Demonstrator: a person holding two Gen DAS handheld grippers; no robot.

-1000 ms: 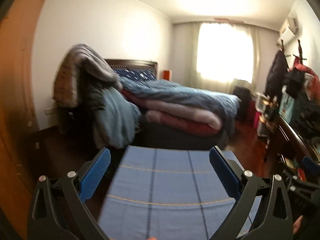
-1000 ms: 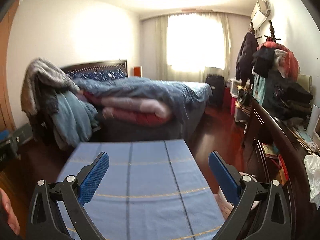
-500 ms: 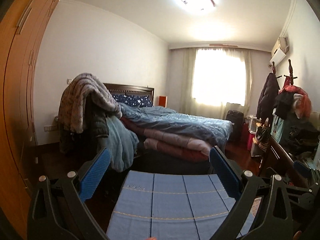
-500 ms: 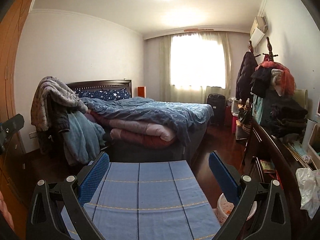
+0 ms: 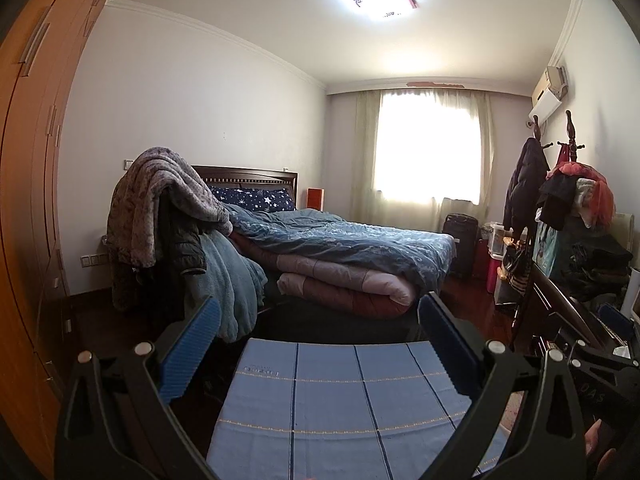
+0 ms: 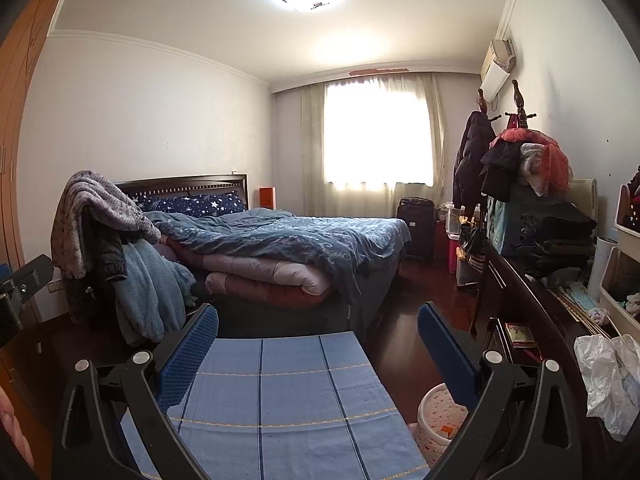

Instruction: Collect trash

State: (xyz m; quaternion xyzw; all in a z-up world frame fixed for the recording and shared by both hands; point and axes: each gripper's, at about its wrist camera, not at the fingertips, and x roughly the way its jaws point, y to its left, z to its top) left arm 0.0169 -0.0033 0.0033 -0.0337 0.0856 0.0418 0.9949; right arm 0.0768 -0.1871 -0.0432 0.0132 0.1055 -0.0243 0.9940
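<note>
While both grippers point over a blue checked cloth [image 5: 340,400] toward the bed [image 6: 280,240], the left gripper [image 5: 320,344] and the right gripper [image 6: 318,344] have their fingers spread wide and grasp nothing. A crumpled plastic bag [image 6: 608,380] lies on the dark dresser [image 6: 540,308] at the right, and a small bin [image 6: 438,416] stands on the floor under the right gripper's right finger.

Both grippers [image 5: 318,350] [image 6: 318,350]: blk frames, blue ribbed pads (silver screws).
</note>
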